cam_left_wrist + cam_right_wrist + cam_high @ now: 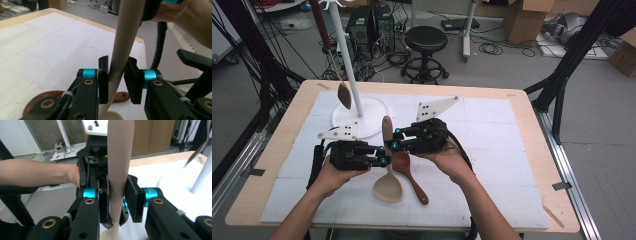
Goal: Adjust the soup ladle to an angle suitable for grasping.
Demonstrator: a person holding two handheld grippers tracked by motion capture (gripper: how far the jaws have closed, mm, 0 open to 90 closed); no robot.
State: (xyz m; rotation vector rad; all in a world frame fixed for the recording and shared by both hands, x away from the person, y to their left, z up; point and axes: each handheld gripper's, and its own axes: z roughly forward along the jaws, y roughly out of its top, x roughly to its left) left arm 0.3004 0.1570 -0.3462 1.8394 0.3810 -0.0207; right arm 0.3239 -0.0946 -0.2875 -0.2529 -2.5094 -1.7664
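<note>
Forearms and hands of a person enter nearest the high camera, each hand bearing one tool.

Item 1, left tool (384,159): black body, blue rings at the jaw roots, grey three-cornered plate on top. Jaws narrow, pads pressed on both sides of the beige spoon (387,165). In the left gripper view (116,81) the spoon's handle (125,42) passes up between the pads and leans toward the other tool above.

Item 2, right tool (395,138): same make, held facing the left tool from the opposite side, just above and behind it. Jaws narrow, clamped on the same handle higher up. In the right gripper view (117,200) the handle (120,157) stands upright between the pads, with the left tool directly behind it.

Item 3, beige spoon: held off flat, handle tip up between the two tools, bowl (387,189) low, below the left tool's jaws and toward the person; whether the bowl touches the worktop cannot be told.

Item 4, brown wooden spoon (409,172): lying flat on the white mat (492,150), under and just beside the jaws of both tools, handle running toward the person. Seen beneath the left tool's jaws (37,100).

Item 5, white stand (357,107): round base and upright pole, beyond the left tool, well apart from it. A dark spoon (344,95) hangs beside the pole.

Item 6, worktop (532,145): pale wood edge, covered by the mat.
</note>
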